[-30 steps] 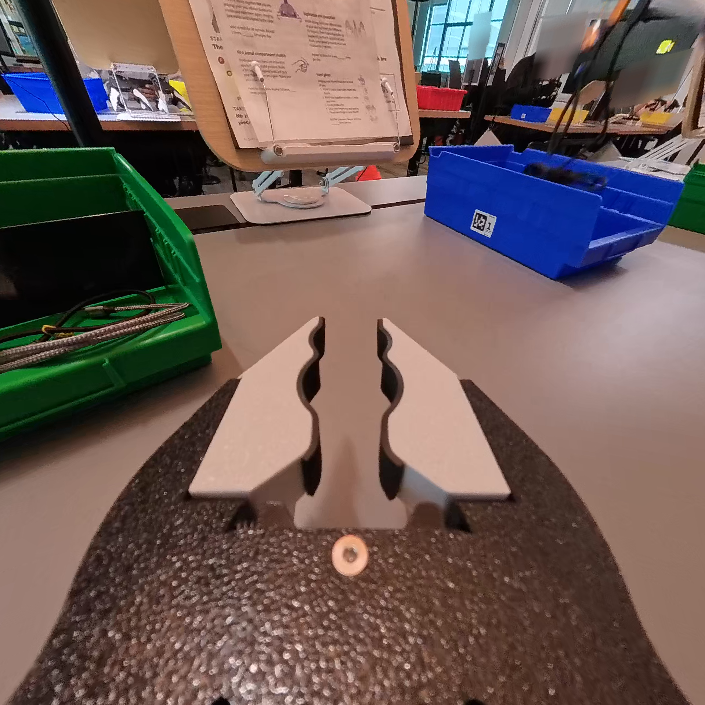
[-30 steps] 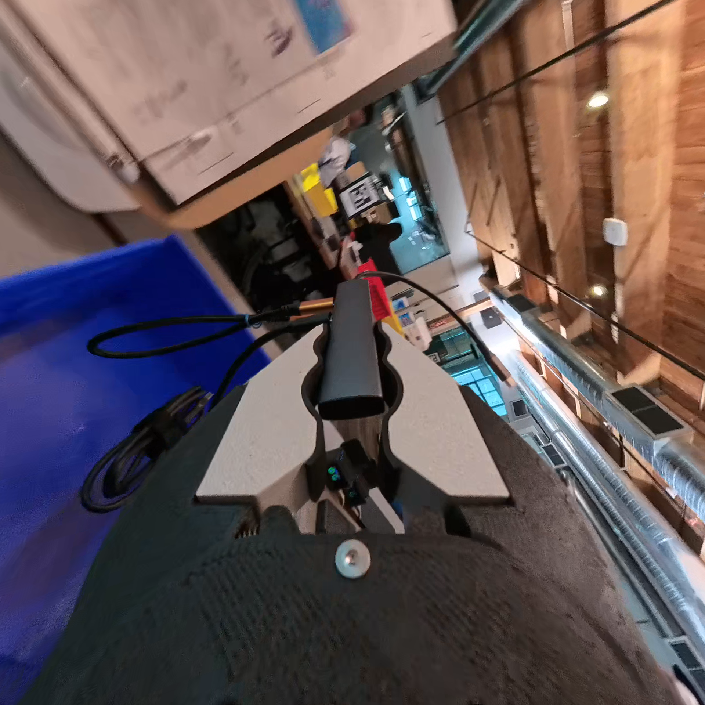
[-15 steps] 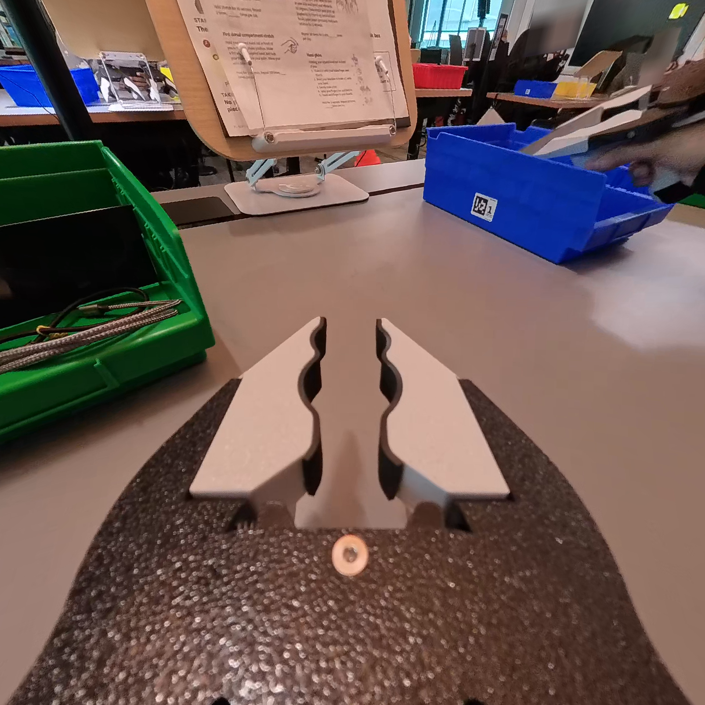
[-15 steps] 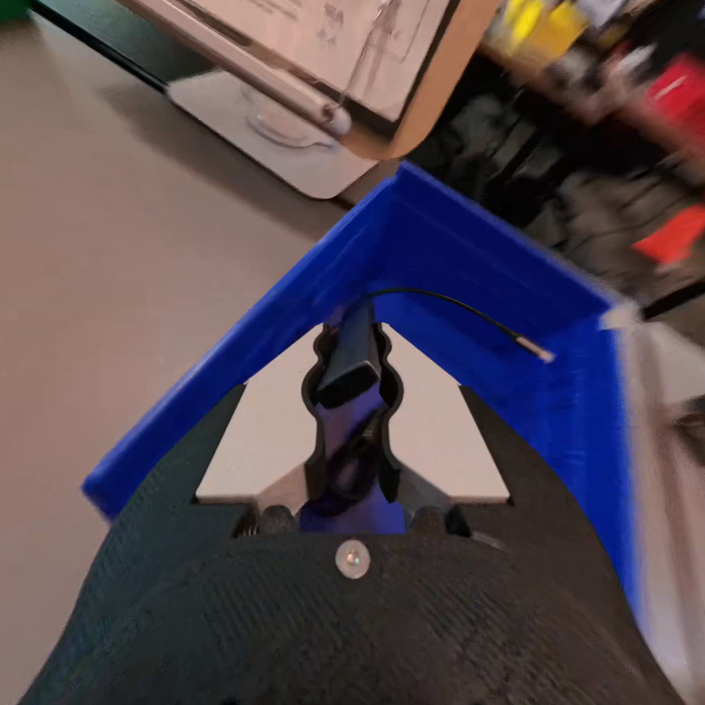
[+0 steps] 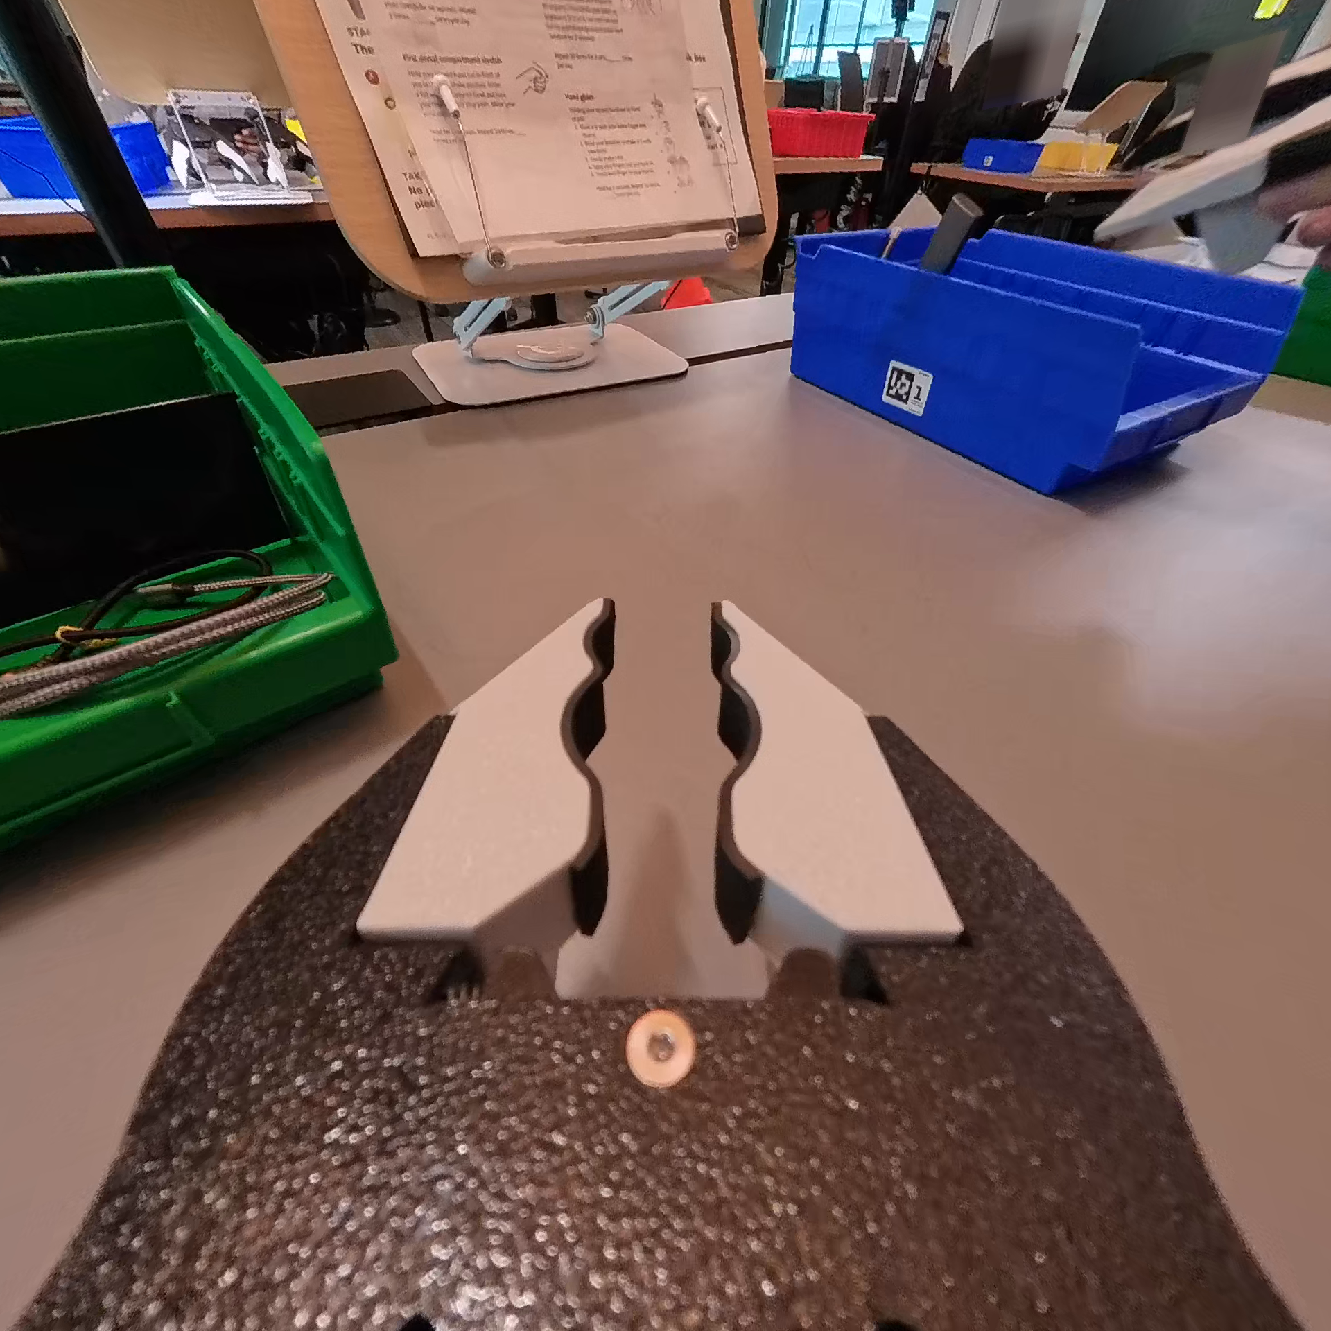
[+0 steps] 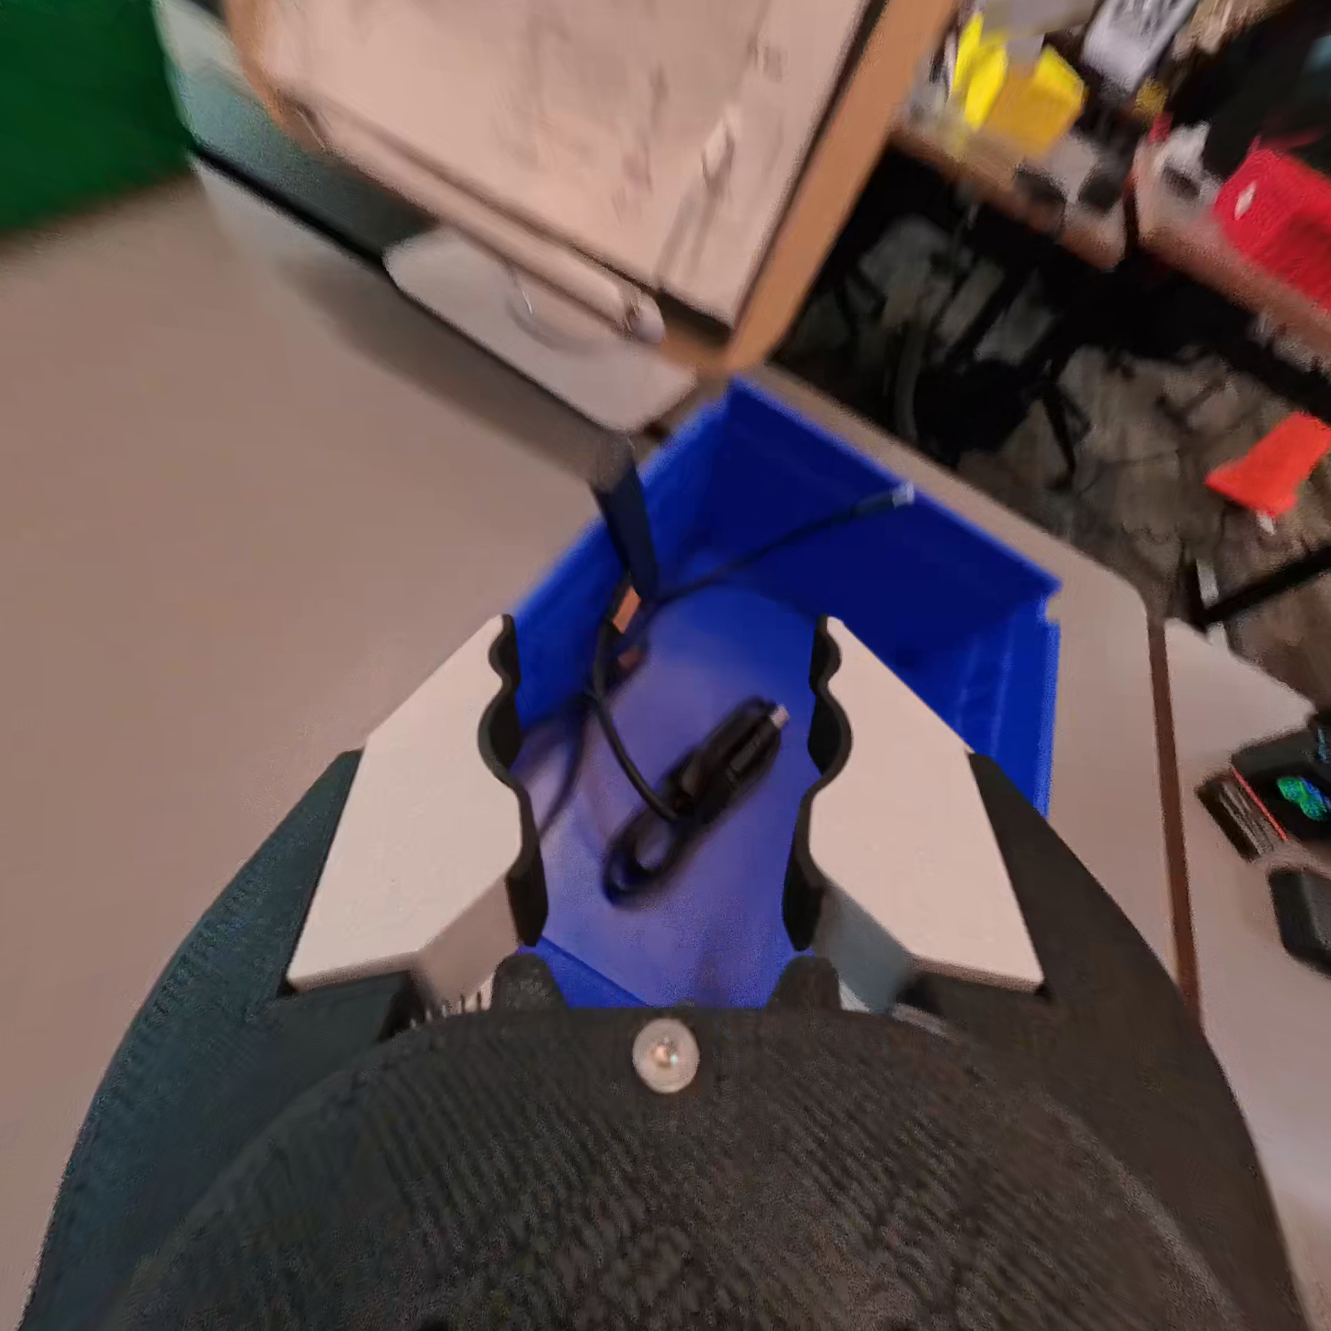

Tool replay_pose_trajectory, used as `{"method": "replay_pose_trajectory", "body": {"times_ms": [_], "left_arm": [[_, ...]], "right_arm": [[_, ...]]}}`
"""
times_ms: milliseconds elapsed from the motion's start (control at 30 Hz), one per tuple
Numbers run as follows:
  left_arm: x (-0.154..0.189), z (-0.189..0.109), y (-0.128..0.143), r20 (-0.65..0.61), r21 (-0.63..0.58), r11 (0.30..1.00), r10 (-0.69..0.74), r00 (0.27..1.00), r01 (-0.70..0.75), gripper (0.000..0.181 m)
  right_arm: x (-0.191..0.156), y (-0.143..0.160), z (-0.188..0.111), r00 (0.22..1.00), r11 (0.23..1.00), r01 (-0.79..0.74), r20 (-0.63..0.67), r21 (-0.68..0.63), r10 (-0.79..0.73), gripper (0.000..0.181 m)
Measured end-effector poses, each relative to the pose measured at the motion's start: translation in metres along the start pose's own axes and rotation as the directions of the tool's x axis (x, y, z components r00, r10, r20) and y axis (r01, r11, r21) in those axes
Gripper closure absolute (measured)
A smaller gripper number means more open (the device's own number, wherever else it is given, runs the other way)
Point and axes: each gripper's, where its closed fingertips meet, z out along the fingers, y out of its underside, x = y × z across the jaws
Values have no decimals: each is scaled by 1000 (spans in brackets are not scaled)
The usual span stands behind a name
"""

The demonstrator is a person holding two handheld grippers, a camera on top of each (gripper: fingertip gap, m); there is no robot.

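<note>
My right gripper point(image 6: 666, 634) is open wide and empty, hovering over the near end of a blue bin point(image 6: 936, 576). A dark slim device point(image 6: 628, 518) leans against the bin's left wall. Its black cable runs down to a coiled bundle point(image 6: 691, 785) on the bin floor, and a thin lead ends in a metal tip point(image 6: 893, 497) at the far rim. My left gripper point(image 5: 662, 608) is narrowly open and empty, low over the grey table point(image 5: 828, 576). From there the blue bin point(image 5: 1008, 374) stands far right with the device point(image 5: 951, 234) sticking up; the right gripper point(image 5: 1224, 180) shows blurred above it.
A green bin point(image 5: 302, 576) holding braided cables point(image 5: 166, 626) stands at the left. A wooden document stand with papers point(image 5: 547, 144) stands at the table's back, also in the right wrist view point(image 6: 576, 180). Black items point(image 6: 1282, 799) lie on the table right of the blue bin. One gripper's finger ends stand about 40 cm off the other's.
My right gripper opened and let go of the dark device, which now leans inside the blue bin; the gripper drew back. My left gripper barely moved.
</note>
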Motion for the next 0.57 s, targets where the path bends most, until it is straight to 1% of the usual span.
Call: {"method": "replay_pose_trajectory", "body": {"times_ms": [33,100,167,200,233,300,333,400,467,533,567], "left_arm": [[-1,-1,-4,-1,5,1000,-4,1000,4,156],[-7,-6,-17,1,28,1000,-4,1000,4,156],[-21,-12,-37,17,50,999,16,1000,-16,155],[-29,-15,-50,24,56,998,34,999,-35,154],[-41,-18,-64,41,49,997,60,997,-62,154],[-74,-21,-88,101,-27,992,128,987,-126,151],[-93,-22,-100,128,-81,985,163,978,-154,147],[-129,-18,-121,156,-191,961,233,960,-202,140],[-158,-7,-134,129,-297,928,274,953,-226,128],[-184,9,-137,74,-406,890,258,963,-207,112],[-196,18,-135,51,-463,867,236,970,-186,109]], "right_arm": [[-15,-20,-10,999,996,-13,38,87,10,99],[-58,-60,-27,985,960,-71,169,271,25,100],[-112,-85,-34,945,910,-124,326,396,-13,93],[-137,-90,-31,926,893,-125,374,432,-51,90],[-159,-90,-23,915,883,-108,393,457,-91,88],[-191,-80,4,906,894,-52,397,444,-144,81],[-202,-75,19,907,903,-37,394,428,-150,75],[-218,-73,41,910,895,-18,379,446,-170,73],[-229,-76,53,903,878,-52,398,476,-162,71],[-238,-75,59,892,872,-79,424,483,-155,65],[-239,-73,59,897,862,-84,415,499,-153,65]]}}
